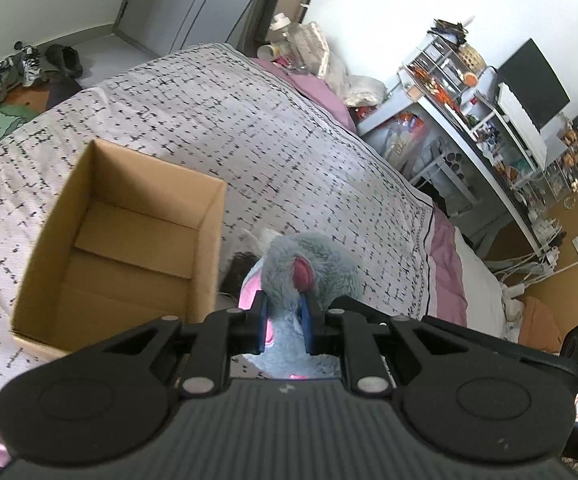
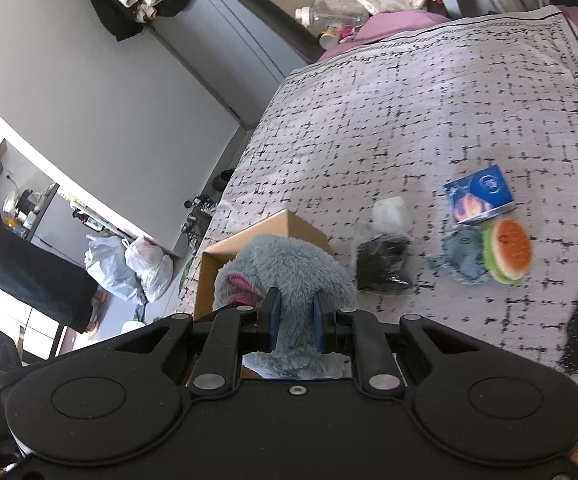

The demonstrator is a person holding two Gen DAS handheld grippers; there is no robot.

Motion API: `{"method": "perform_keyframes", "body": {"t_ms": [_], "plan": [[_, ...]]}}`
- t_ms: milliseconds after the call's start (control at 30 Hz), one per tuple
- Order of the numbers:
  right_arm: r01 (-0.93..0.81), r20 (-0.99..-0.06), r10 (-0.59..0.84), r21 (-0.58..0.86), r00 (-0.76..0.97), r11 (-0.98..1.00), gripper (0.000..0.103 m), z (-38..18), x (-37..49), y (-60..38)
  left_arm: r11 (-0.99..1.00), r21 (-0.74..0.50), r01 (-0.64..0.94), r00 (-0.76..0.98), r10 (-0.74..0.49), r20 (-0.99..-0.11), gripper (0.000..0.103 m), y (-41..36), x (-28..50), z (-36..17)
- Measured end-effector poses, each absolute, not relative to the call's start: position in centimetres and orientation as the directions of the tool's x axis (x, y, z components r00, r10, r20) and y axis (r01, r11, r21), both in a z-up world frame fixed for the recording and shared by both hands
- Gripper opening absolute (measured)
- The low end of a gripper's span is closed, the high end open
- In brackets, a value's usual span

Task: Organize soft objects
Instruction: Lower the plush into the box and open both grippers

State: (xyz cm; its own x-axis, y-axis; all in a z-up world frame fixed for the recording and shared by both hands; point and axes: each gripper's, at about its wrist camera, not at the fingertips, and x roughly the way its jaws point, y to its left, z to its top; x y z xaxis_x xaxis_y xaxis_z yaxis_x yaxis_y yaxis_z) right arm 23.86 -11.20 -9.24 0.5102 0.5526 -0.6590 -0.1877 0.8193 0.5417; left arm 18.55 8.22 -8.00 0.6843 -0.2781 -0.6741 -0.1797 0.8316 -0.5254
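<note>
Both grippers, left [image 1: 283, 322] and right [image 2: 293, 322], pinch the grey plush [image 1: 309, 264] beside the cardboard box [image 1: 121, 240] rim (bedspread [image 1: 289, 128] beyond).

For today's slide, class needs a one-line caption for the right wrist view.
Right tongs grip a grey plush toy near the cardboard box on the bed.

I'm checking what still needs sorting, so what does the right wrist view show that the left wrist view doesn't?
Only the right wrist view shows loose items on the bedspread: a blue packet, a watermelon-slice plush beside a small grey plush, and a black bundle.

Only the left wrist view shows inside the cardboard box, which looks empty, plus the cluttered desk.

Both show the grey plush pinched by the left gripper and right gripper.
</note>
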Motion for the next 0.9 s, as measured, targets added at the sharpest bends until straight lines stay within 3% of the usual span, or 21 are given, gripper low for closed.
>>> {"method": "perform_keyframes", "body": {"t_ms": [900], "plan": [[-0.165, -0.739, 0.571, 0.552, 0.358, 0.817, 0.017, -13.7, 25.8, -1.3, 0.796, -0.524, -0.305, 0.642, -0.234, -0.730, 0.016, 18.6, 18.8, -12.1]]}}
